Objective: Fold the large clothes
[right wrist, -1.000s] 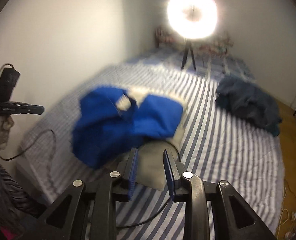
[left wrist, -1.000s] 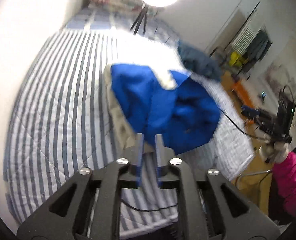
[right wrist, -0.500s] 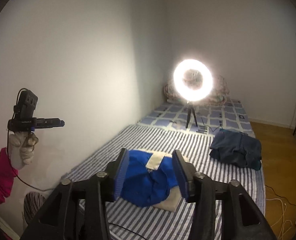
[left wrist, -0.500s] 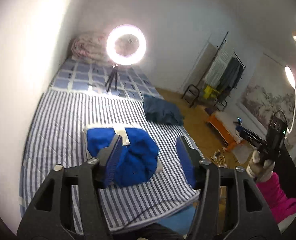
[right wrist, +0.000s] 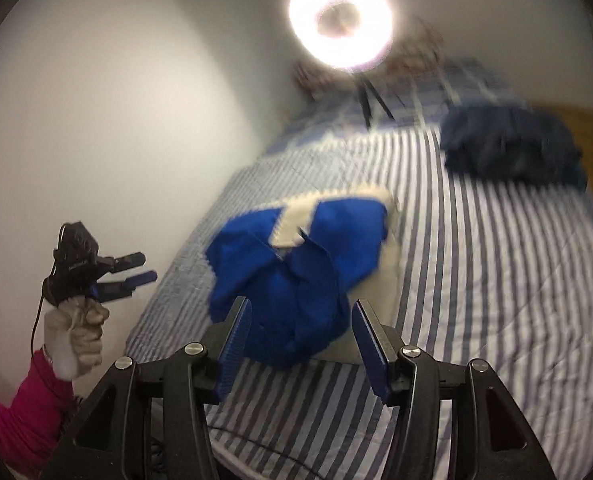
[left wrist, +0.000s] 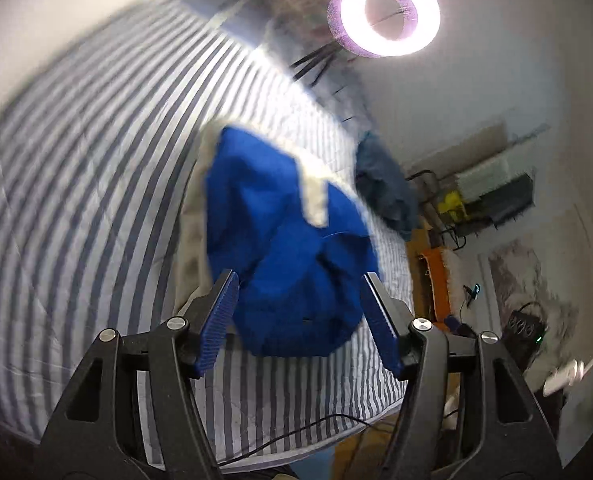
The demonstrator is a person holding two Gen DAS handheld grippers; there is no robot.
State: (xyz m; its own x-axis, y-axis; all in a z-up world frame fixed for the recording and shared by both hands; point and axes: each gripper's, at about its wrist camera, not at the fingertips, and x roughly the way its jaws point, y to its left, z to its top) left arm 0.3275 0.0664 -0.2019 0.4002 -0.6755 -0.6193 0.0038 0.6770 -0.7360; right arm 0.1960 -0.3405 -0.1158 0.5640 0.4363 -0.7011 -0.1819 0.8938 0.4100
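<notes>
A blue garment with a cream lining [left wrist: 288, 248] lies bunched on the striped bed [left wrist: 76, 200]; it also shows in the right wrist view [right wrist: 296, 276]. My left gripper [left wrist: 302, 292] is open and empty, held above the near edge of the garment. My right gripper [right wrist: 302, 320] is open and empty, also above the garment's near edge. The left gripper also shows in the right wrist view [right wrist: 132, 276], held in a gloved hand at the left, clear of the bed. Both views are blurred.
A dark blue garment [right wrist: 512, 144] lies further back on the bed, also in the left wrist view [left wrist: 384, 188]. A ring light on a tripod [right wrist: 342, 16] stands on the bed's far part. A black cable [left wrist: 296, 436] runs along the near edge. A white wall [right wrist: 116, 100] borders the bed.
Both grippers opened and let go of the garment, pulled up and back from the bed, then tipped down again toward it. The garment now lies bunched on the bed.
</notes>
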